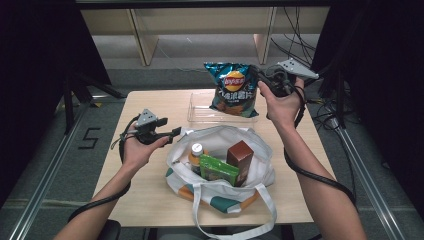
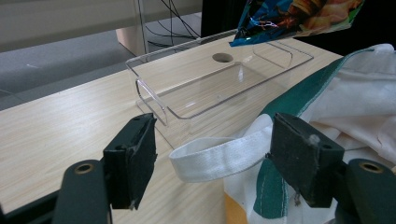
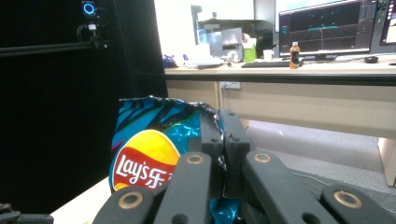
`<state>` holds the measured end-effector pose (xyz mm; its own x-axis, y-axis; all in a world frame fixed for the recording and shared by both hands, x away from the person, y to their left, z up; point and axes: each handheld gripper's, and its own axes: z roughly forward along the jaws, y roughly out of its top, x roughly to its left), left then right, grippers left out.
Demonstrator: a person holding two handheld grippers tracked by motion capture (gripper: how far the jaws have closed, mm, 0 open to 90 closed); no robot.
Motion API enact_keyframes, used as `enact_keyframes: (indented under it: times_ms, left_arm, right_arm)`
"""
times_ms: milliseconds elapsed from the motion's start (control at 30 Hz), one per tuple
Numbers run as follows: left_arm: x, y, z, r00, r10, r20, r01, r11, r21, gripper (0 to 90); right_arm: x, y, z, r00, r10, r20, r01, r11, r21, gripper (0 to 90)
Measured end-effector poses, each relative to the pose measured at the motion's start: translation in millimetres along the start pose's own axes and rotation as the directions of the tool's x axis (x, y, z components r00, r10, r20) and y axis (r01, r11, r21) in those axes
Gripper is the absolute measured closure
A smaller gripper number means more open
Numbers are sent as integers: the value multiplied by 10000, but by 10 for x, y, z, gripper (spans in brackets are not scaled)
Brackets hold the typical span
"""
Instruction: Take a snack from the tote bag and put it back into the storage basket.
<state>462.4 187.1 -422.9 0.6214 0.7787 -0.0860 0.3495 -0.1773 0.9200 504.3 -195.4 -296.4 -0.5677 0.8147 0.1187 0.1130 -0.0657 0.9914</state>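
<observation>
A blue chips bag [image 1: 231, 89] hangs upright over the clear plastic tray [image 1: 200, 114], pinched at its top right corner by my right gripper [image 1: 261, 84]. The right gripper view shows that gripper [image 3: 219, 122] shut on the chips bag [image 3: 144, 154]. My left gripper [image 1: 175, 132] is held open at the left rim of the white and green tote bag [image 1: 260, 170]. In the left gripper view the gripper [image 2: 219, 154] has its jaws wide apart with the tote's white strap [image 2: 215, 156] lying between them, untouched. The chips bag's lower corner [image 2: 289, 16] hangs above the tray [image 2: 205, 88].
Inside the tote stand a bottle with an orange cap [image 1: 196, 154], a green packet [image 1: 218, 170] and a brown carton [image 1: 241, 159]. The tote's handles [image 1: 235, 220] hang over the table's near edge. Bare tabletop [image 1: 145, 185] lies left of the tote.
</observation>
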Motion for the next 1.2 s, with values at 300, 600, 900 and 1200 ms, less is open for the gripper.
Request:
enact_keyframes:
  times_ms: [300, 600, 900, 1200]
  left_arm:
    - [12, 9, -4, 9997, 219, -119, -219, 9998, -7, 305]
    - [22, 6, -3, 9996, 241, -133, -242, 9997, -68, 302]
    - [19, 2, 0, 9995, 274, -158, -275, 9996, -56, 294]
    - [16, -1, 4, 9995, 277, -157, -278, 9996, -46, 294]
  right_arm:
    - [-1, 15, 59, 10000, -13, 21, 13, 9999, 119, 900]
    - [-28, -32, 140, 10000, 47, 75, -47, 10000, 83, 900]
    - [-71, -52, 175, 9995, 227, 221, -234, 9993, 307, 900]
    - [-101, -48, 231, 9990, 312, 334, -322, 9990, 299, 900]
